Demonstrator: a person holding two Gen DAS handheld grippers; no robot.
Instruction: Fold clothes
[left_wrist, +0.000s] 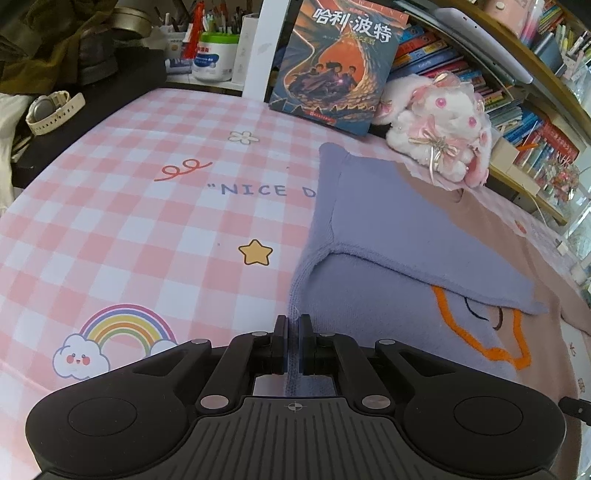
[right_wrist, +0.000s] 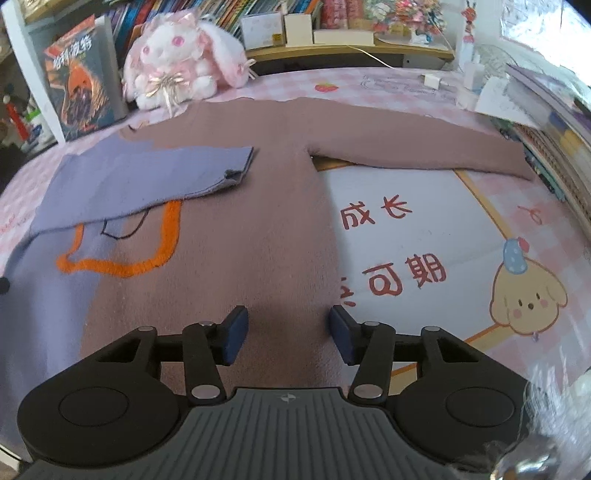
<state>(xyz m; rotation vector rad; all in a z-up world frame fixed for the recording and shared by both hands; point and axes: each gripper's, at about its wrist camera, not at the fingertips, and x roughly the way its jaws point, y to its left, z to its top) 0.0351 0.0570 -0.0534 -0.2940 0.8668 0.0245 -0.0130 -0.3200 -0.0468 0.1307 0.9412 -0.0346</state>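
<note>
Sweater (right_wrist: 258, 192), soft limp knit, light, lies flat mid-frame on checked counter (left_wrist: 129, 229). My left gripper (left_wrist: 294, 332) fingers pinch its lilac hem edge. My right gripper (right_wrist: 288, 332) fingers part-open over mauve hem, empty. Grip edges, corners; fabric sags.

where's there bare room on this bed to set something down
Widest free patch: the checked sheet left of the sweater, around the star print and rainbow print. A second patch lies under the stretched-out sleeve, over the dog print. It is crowded at the far edge by the book and plush rabbit.
</note>
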